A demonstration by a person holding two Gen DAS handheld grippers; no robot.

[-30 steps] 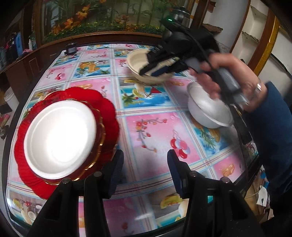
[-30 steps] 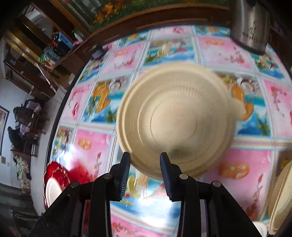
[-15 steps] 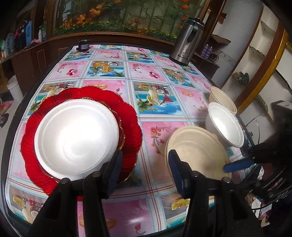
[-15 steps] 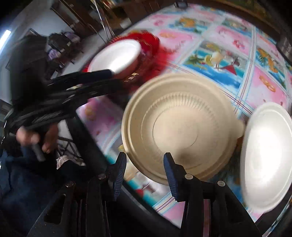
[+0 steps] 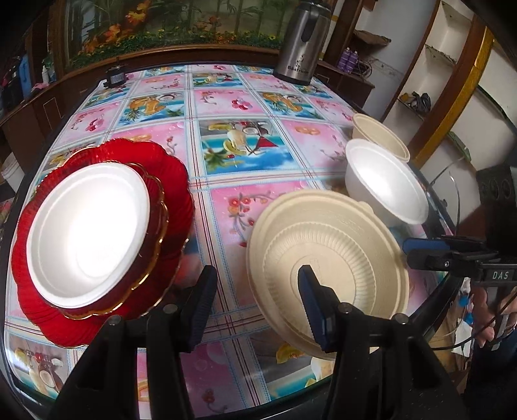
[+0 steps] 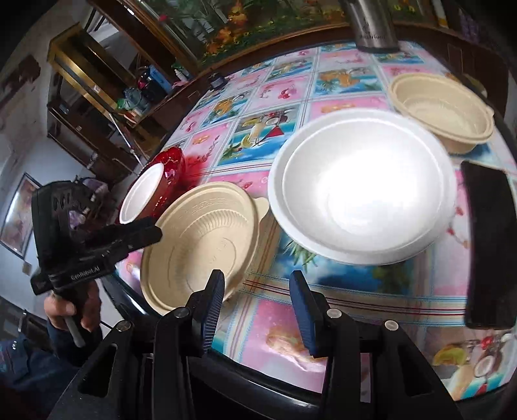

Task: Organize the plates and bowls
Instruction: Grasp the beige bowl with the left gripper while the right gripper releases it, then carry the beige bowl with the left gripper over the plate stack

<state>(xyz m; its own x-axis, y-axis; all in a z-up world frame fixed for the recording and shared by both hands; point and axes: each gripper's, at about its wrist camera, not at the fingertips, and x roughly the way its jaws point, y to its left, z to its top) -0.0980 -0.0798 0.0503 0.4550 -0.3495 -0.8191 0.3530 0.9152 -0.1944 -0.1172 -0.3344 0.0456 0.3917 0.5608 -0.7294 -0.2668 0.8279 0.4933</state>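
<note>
A beige ribbed plate (image 5: 326,258) (image 6: 200,245) with a small tab lies at the table's near edge. My left gripper (image 5: 255,303) (image 6: 155,234) hovers over the plate's rim. Its jaws are closing slightly and grip nothing. My right gripper (image 6: 257,303) (image 5: 416,253) stands open just off the plate, with only tablecloth between its fingers. A white bowl (image 5: 384,181) (image 6: 362,187) sits beside the plate, and a beige bowl (image 5: 378,135) (image 6: 442,110) stands behind it. At the left, a white plate (image 5: 87,226) (image 6: 139,197) tops stacked red plates (image 5: 171,181) (image 6: 171,164).
A steel thermos jug (image 5: 302,42) (image 6: 371,26) stands at the far edge of the table (image 5: 226,106). A black phone (image 6: 488,245) lies right of the white bowl. A small black object (image 5: 114,76) sits at the far left corner. A hand (image 6: 64,310) holds the left gripper.
My right gripper carried the beige plate from the far side to the near edge beside the white bowl, let it go and drew back. The left gripper barely moved.
</note>
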